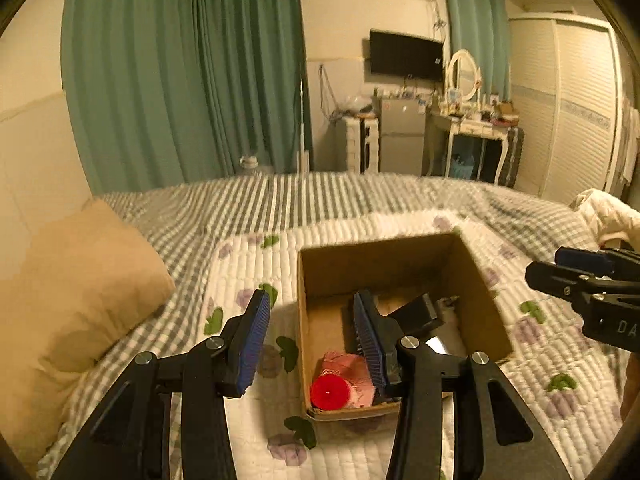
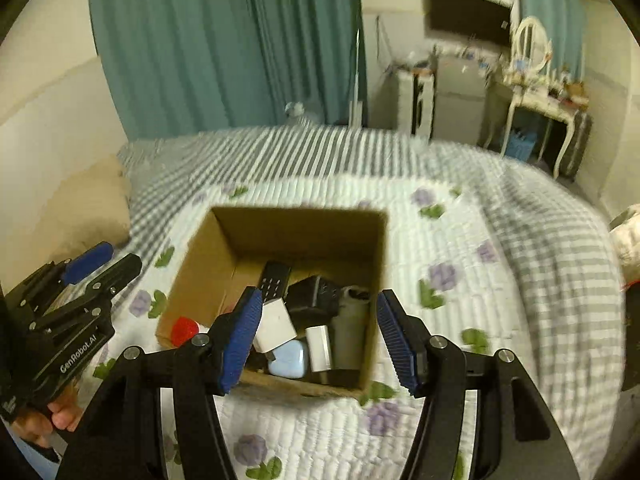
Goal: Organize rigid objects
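Observation:
An open cardboard box (image 1: 380,264) (image 2: 300,236) sits on the flowered quilt. In it lie a red-capped item (image 1: 329,391) (image 2: 184,328), a pink piece (image 1: 352,368), a black adapter (image 1: 416,312) (image 2: 316,300), a dark remote (image 2: 274,280), a white charger (image 2: 274,324), a light blue case (image 2: 288,354) and a grey bottle (image 2: 350,328). My left gripper (image 1: 312,340) hovers open over the box's left wall, holding nothing. Above the box's near side, my right gripper (image 2: 320,340) stands open and empty. Each gripper also shows at the edge of the other's view.
The flowered quilt (image 1: 248,432) lies on a grey-striped bedspread (image 1: 320,196). A tan pillow (image 1: 80,280) rests at the left, a white bundle (image 1: 604,216) at the right edge. A hand (image 2: 60,412) grips the left tool. Green curtains and a dressing table stand beyond the bed.

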### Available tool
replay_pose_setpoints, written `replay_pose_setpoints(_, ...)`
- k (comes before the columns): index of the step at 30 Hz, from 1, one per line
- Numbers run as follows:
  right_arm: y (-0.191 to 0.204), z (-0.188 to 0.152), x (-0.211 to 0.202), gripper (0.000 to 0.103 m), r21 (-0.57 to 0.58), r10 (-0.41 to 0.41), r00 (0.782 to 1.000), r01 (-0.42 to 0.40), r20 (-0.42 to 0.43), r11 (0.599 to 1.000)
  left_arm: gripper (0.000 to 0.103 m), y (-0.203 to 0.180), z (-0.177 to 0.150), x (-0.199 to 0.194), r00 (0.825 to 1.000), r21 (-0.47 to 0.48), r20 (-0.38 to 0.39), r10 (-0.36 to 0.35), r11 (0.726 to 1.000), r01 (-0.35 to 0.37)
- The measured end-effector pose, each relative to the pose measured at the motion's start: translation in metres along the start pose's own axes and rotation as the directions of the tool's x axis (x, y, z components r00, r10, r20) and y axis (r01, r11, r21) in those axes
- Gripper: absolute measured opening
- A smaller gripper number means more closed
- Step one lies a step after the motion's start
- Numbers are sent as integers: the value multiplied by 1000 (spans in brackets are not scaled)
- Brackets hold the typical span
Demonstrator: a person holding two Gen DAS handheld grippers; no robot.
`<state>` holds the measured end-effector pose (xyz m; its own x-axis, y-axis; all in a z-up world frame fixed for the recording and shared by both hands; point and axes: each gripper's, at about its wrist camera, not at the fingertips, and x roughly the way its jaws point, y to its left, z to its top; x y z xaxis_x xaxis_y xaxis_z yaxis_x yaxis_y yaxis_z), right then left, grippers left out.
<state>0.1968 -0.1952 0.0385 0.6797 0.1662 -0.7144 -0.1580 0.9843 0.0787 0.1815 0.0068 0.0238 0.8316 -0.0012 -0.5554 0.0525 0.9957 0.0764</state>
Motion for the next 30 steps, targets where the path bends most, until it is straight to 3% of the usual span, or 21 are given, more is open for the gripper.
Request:
replay_pose_setpoints(4,9,-4,-52,59,-38,-31,995,34,95,999,46,-9,9,-47,996,38,84,-5,999,2)
replay_pose_setpoints(9,18,-13,-106,60,-51,-52,975,64,214,997,62,-13,8,-83,990,13,138,-16,1000,14)
replay_pose_setpoints(13,18,-30,-120,72,-24,-55,957,65,285,998,96,-13,-7,-93,980,0,195,-23,1000,23)
replay_pose_setpoints(14,19,-36,-120,72,-25,-52,952,63,301,998,99,-13,-12,-92,978,-5,207,-16,1000,18)
replay_pose_setpoints(17,20,-55,-112,84,-16,-54,942,63,331,998,102,-12,-29,-82,980,-17,201,-3,1000,7)
replay_pose_setpoints(19,20,-66,-104,101,-4,-61,932,67,357,998,102,-11,-38,-78,981,-12,195,11,1000,-9)
replay_pose_setpoints(25,12,-86,-87,103,21,-94,917,93,388,995,103,-11,-64,-82,965,-16,261,32,999,-28)
replay_pose_setpoints(30,9,-96,-79,103,31,-95,913,90,396,995,103,-10,-74,-79,967,-23,252,26,1000,-21)
